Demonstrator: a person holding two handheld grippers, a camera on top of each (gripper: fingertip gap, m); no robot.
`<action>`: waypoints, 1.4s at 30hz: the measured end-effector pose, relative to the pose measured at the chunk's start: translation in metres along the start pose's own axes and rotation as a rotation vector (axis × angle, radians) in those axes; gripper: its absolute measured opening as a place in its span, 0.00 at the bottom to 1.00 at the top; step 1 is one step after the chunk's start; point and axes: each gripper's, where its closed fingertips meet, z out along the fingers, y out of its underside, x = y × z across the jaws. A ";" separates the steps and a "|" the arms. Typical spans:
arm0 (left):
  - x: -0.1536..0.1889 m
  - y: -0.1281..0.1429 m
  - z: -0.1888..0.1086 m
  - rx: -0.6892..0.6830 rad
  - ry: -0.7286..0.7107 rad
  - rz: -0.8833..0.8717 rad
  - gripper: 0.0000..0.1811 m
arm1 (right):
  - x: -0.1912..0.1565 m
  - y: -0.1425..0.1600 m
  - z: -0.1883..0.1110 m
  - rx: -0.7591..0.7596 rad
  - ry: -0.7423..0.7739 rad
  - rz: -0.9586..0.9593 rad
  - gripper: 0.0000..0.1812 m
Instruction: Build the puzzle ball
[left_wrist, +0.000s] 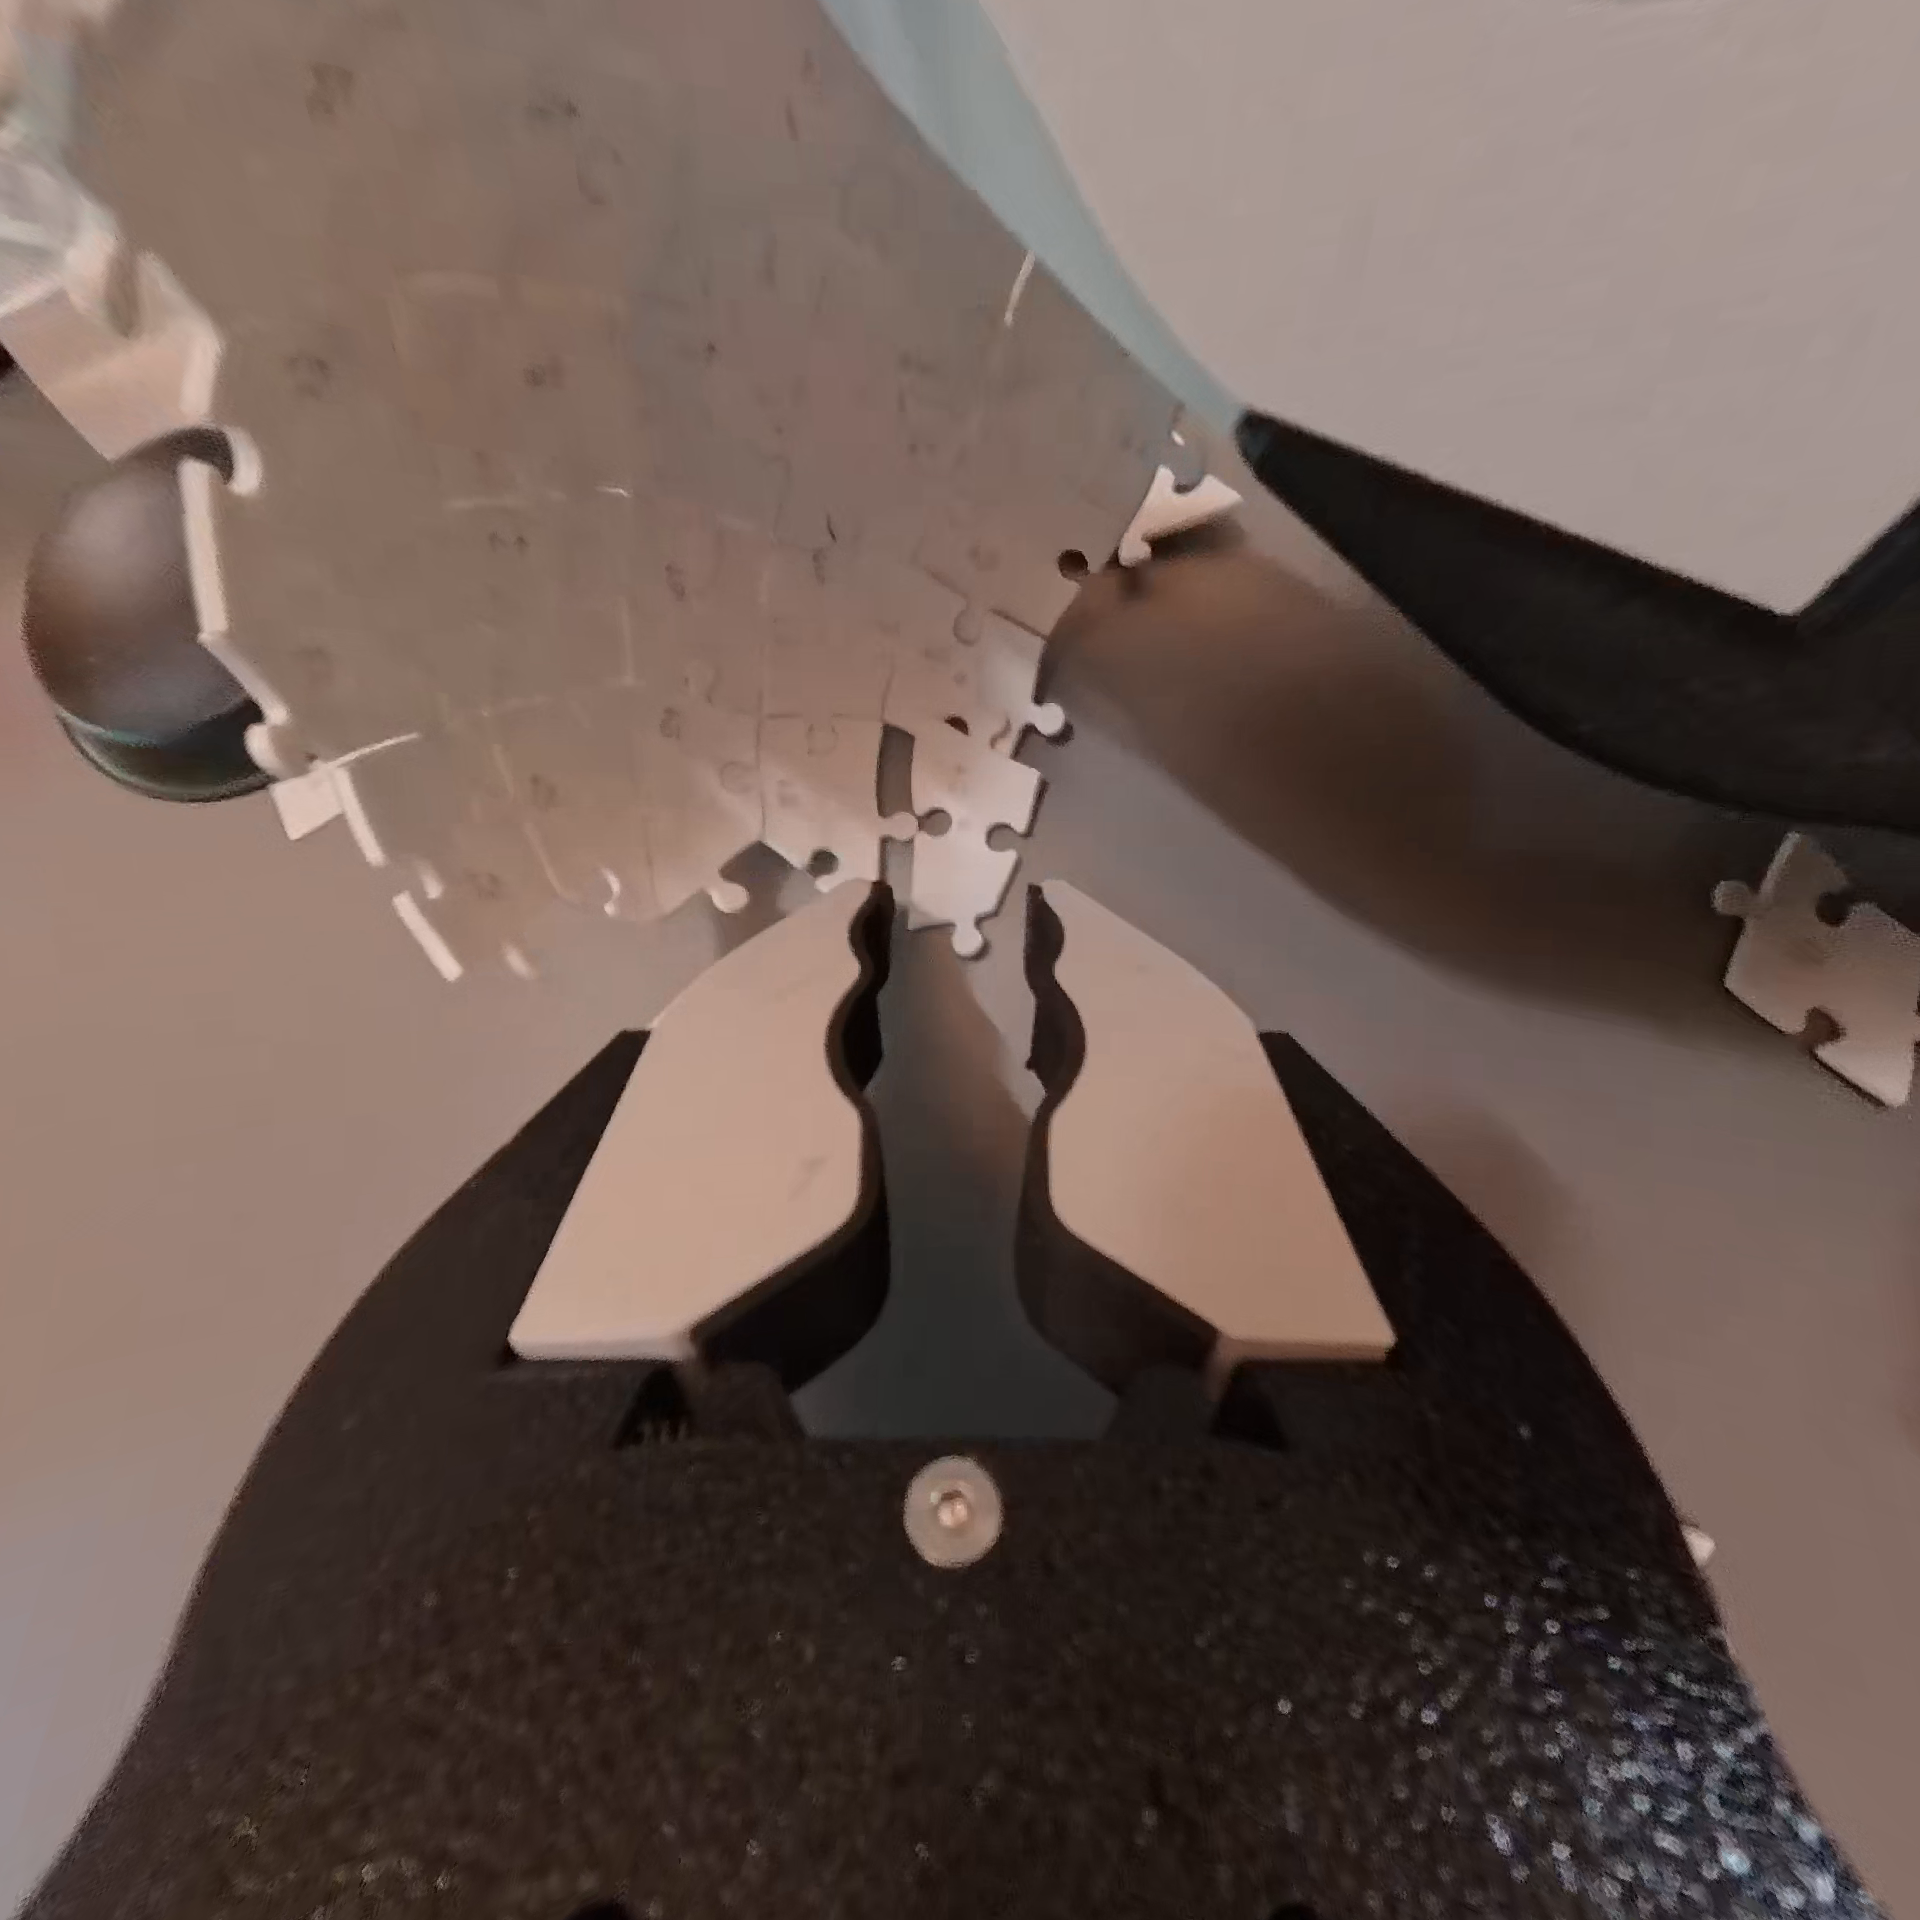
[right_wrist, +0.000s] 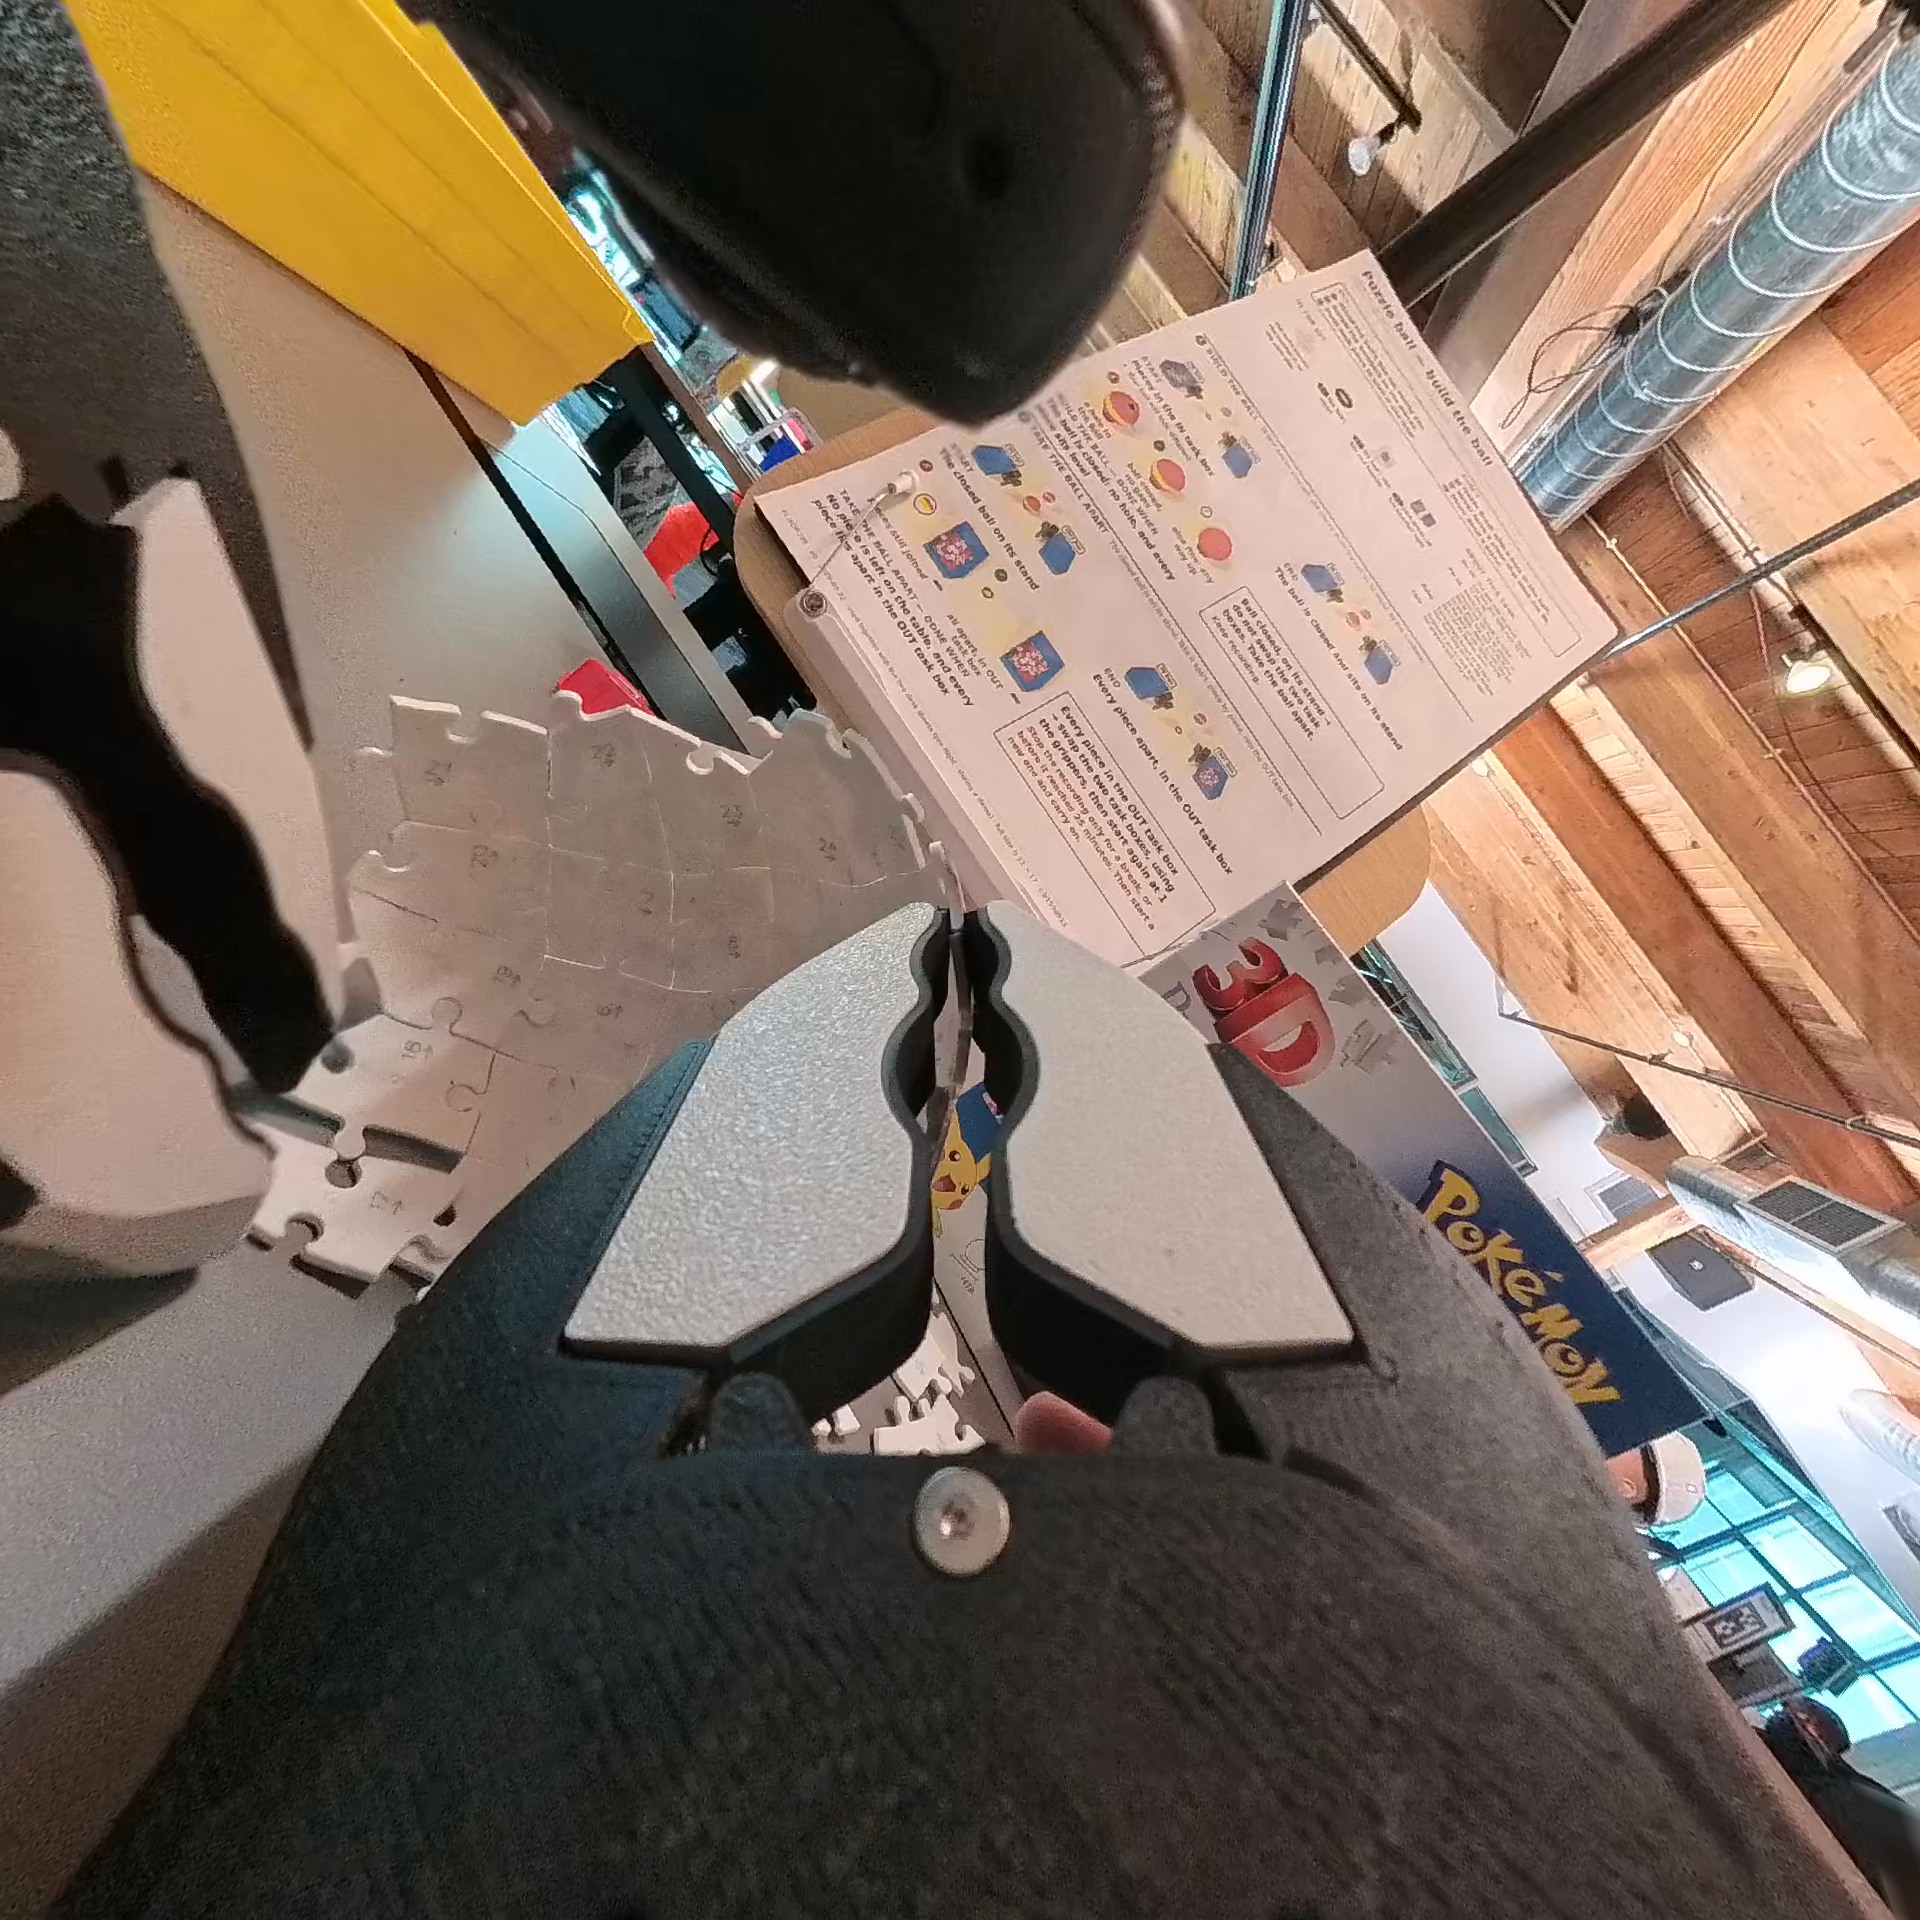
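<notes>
Above the grey table (left_wrist: 312, 1143), the puzzle shell (left_wrist: 582, 499) is pinched at its rim by the right gripper (right_wrist: 958, 930); the left gripper (left_wrist: 961, 904), jaws parted, is held at a loose-edged piece (left_wrist: 961, 831).

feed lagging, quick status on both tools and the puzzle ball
Left tool open, tips at a loose-edged piece. Right tool shut on the half-built puzzle ball shell edge. Spare piece on the table; nothing blocking.

We can't see the puzzle shell (left_wrist: 582, 499) top, cropped and blurred; loose piece (left_wrist: 1839, 997) cut by edge.
</notes>
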 end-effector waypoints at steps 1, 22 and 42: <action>0.002 0.001 -0.001 0.004 0.005 -0.005 0.13 | 0.000 -0.001 0.000 0.003 0.000 0.000 0.02; 0.006 0.006 0.000 -0.012 0.013 -0.179 0.03 | 0.000 -0.001 -0.001 0.002 0.000 -0.006 0.02; -0.002 0.007 -0.001 -0.031 -0.033 -0.206 0.02 | 0.000 -0.001 -0.001 0.003 0.002 -0.013 0.02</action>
